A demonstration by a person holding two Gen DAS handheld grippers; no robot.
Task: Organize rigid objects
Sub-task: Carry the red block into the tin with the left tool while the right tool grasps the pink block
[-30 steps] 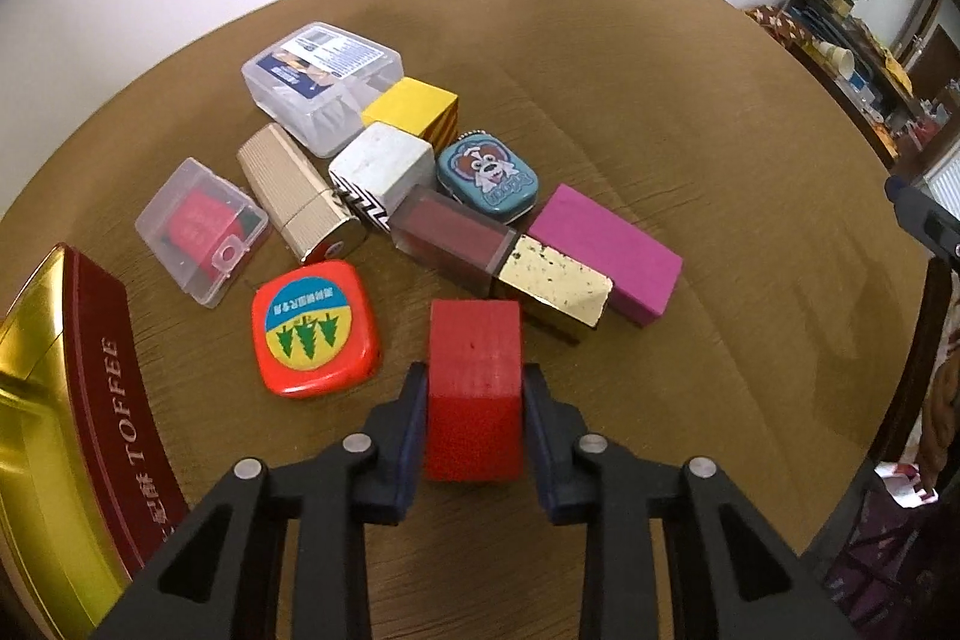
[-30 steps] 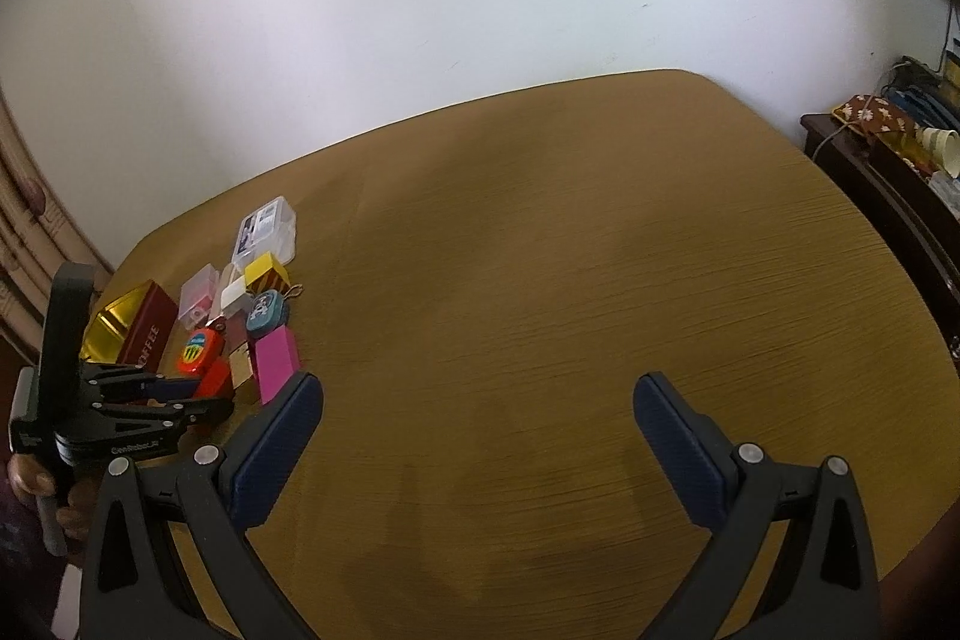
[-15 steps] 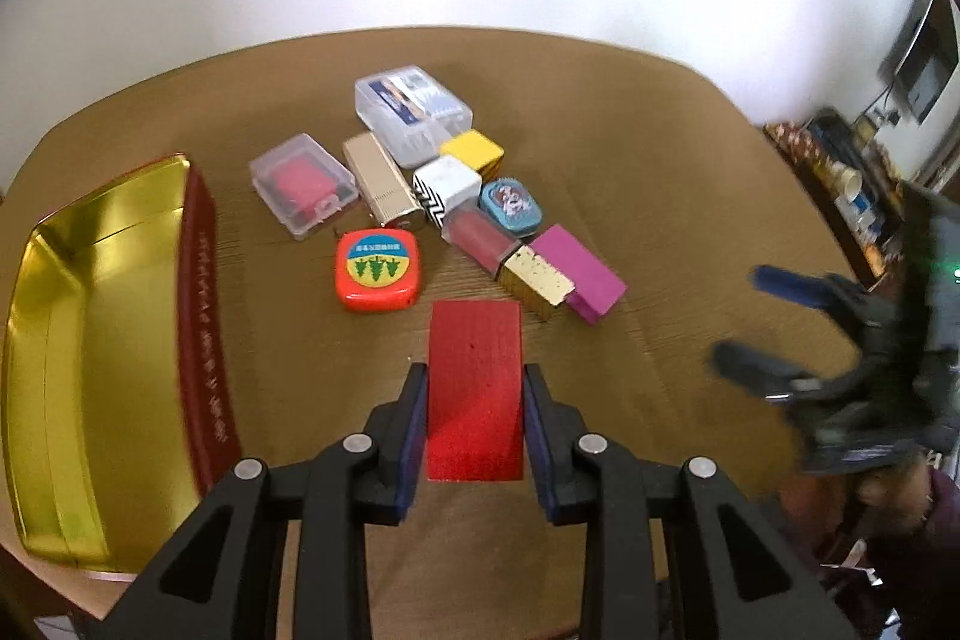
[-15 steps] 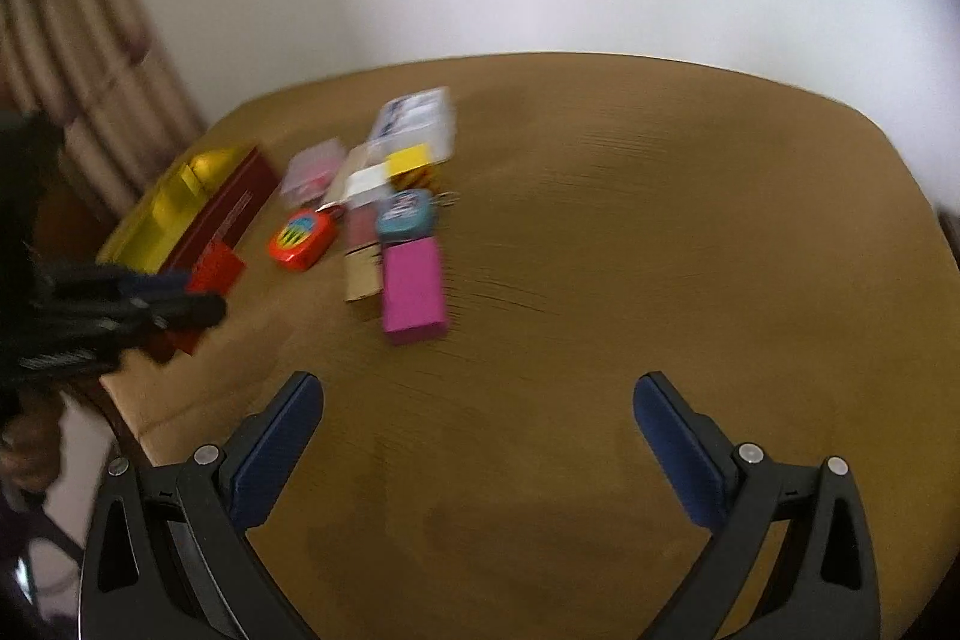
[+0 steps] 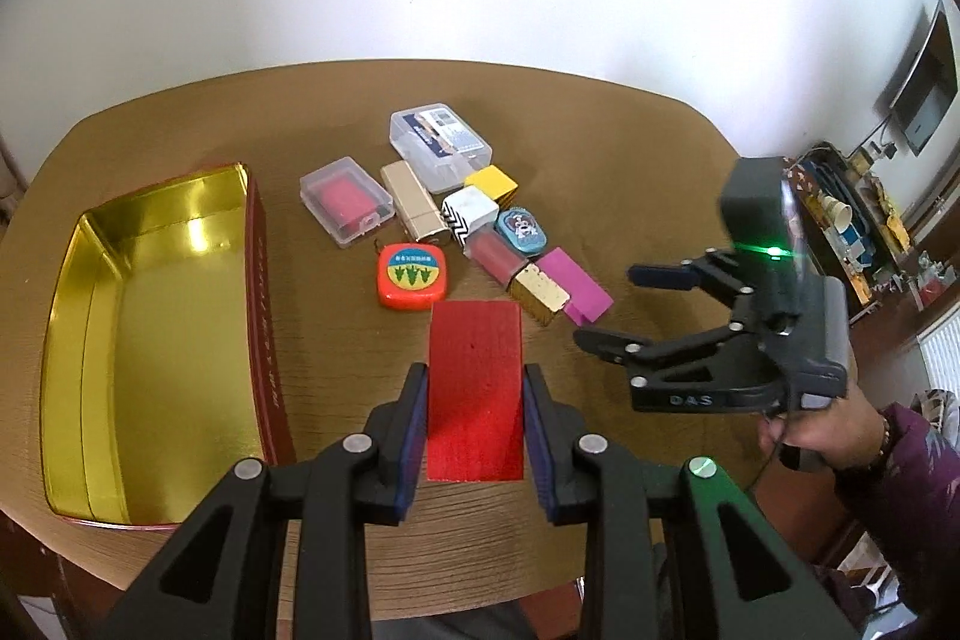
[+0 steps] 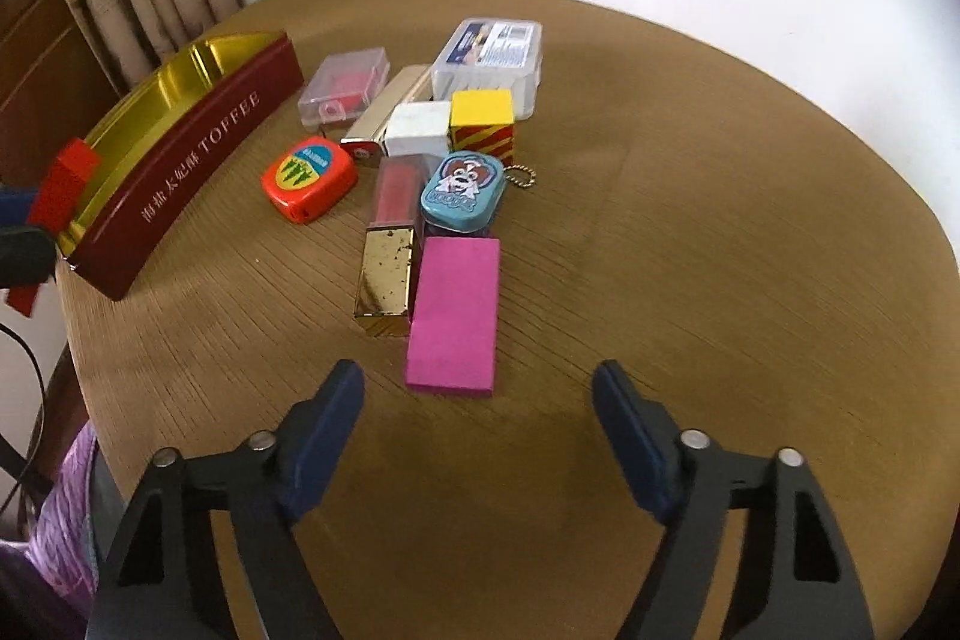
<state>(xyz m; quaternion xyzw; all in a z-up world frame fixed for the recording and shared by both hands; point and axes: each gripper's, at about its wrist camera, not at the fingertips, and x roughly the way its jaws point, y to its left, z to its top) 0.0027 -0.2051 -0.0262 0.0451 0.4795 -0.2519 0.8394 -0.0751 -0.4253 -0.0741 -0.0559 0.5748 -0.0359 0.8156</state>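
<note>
Two fingers of the left gripper (image 5: 474,412) are pinching a red block (image 5: 475,388) above the worktop (image 5: 630,160), right of the toffee tin (image 5: 150,328). Right wrist view: the right gripper (image 6: 477,430) is hovering, fingers spread, just before the magenta block (image 6: 454,315).

You have the tin (image 5: 150,316) on the left of the table (image 6: 690,250), and the cluster of small boxes (image 6: 420,148) lies to its right. The flat block (image 6: 454,316) is the nearest of them to your right gripper (image 6: 478,400), touching the long bar (image 6: 387,274) at its left.
</note>
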